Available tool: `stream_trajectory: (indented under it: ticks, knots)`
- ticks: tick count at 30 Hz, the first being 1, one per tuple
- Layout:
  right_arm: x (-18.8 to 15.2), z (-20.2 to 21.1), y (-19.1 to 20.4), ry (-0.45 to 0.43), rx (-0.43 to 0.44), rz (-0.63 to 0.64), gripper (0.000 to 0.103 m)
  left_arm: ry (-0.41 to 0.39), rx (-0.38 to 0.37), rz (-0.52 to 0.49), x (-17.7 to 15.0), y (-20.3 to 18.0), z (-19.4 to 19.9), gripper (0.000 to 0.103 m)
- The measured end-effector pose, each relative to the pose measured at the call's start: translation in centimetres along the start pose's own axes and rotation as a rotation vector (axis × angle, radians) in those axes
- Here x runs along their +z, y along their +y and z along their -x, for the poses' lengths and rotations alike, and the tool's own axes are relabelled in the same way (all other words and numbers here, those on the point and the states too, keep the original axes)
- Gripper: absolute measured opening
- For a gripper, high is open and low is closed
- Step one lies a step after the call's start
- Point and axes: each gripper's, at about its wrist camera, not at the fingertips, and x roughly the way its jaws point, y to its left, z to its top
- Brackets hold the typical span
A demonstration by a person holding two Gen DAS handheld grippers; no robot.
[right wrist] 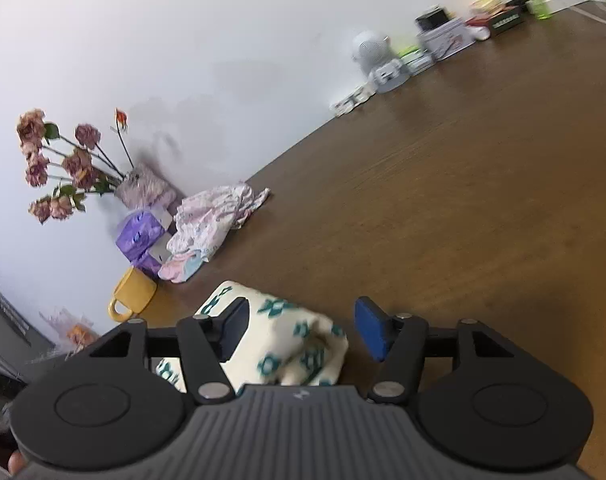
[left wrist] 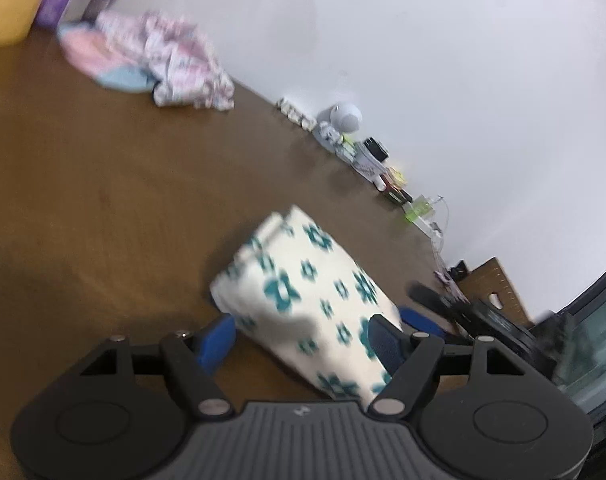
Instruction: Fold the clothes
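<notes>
Lying between spread left claw (left wrist: pixel 303 340) pads: folded cloth (left wrist: pixel 303 292).

Yellow mug (right wrist: pixel 133 294) beside purple packs (right wrist: pixel 141 240) — dried roses (right wrist: pixel 57 164) against wall; white round gadget (right wrist: pixel 370 50) further along brown table (right wrist: pixel 463 200).

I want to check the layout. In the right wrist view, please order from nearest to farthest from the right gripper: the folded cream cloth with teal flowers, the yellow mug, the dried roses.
1. Folded cream cloth with teal flowers, between the right gripper jaws.
2. Yellow mug, to the left.
3. Dried roses, far left by the wall.
</notes>
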Motion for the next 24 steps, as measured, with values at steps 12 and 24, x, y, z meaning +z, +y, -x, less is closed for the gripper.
stream_trajectory:
  ticks: [12, 24]
  knots:
    - [-1.4, -1.8, -0.1, 0.129, 0.125, -0.013, 0.053, 0.023, 0.058, 0.116, 2.7, 1.9, -3.2, 0.073]
    - [-7.5, 3.6, 3.3, 0.092, 0.118, 0.108, 0.053, -0.067, 0.1, -0.15, 0.5, -0.2, 1.6, 0.073]
